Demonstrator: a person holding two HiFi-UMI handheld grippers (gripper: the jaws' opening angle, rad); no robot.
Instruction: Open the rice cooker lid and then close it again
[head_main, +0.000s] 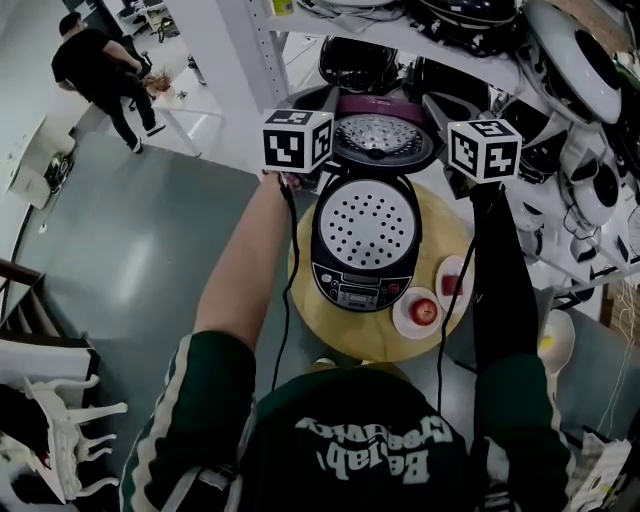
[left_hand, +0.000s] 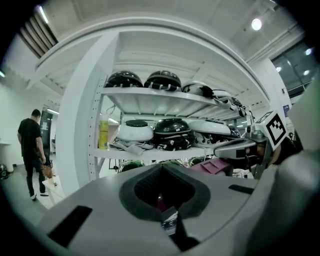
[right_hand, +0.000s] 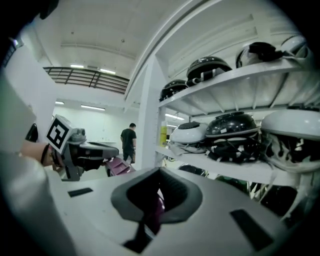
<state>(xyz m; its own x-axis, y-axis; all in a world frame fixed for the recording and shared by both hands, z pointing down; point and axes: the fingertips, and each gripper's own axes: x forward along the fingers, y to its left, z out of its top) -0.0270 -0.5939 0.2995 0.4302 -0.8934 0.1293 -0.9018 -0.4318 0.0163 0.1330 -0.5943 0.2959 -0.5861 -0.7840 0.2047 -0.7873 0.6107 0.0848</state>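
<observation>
Left gripper (left_hand: 162, 200) first: its two broad grey plastic jaws stand together, with only a thin dark seam running down from the black-padded notch at their tips. A sliver of maroon shows through that notch. We hold it raised just beside the left edge of the round lid (head_main: 383, 135), which is maroon outside and shiny metal inside. From above, its black-and-white marker cube (head_main: 297, 140) covers the jaws.

Far left, a person in black clothes (head_main: 100, 75) stands on the smooth grey floor (head_main: 130, 250), beyond a white metal shelf post (head_main: 245, 60). A thin black cable (head_main: 287, 290) hangs along our bare left forearm.

In the middle, the black oval rice cooker (head_main: 357, 293) sits open on a round pale wooden table (head_main: 310, 330). A perforated silver disc (head_main: 367, 225) fills its mouth. The lid stands upright behind it, between the two grippers.

Right of the cooker lie a small white dish (head_main: 400, 318) and a second white dish (head_main: 447, 265), each holding something red.

The right gripper (right_hand: 157, 200) also has its jaws together around a padded notch, maroon showing through, beside the lid's right edge. Behind it, white shelves (right_hand: 235, 165) carry glossy black and white domed cookers (right_hand: 232, 125).
</observation>
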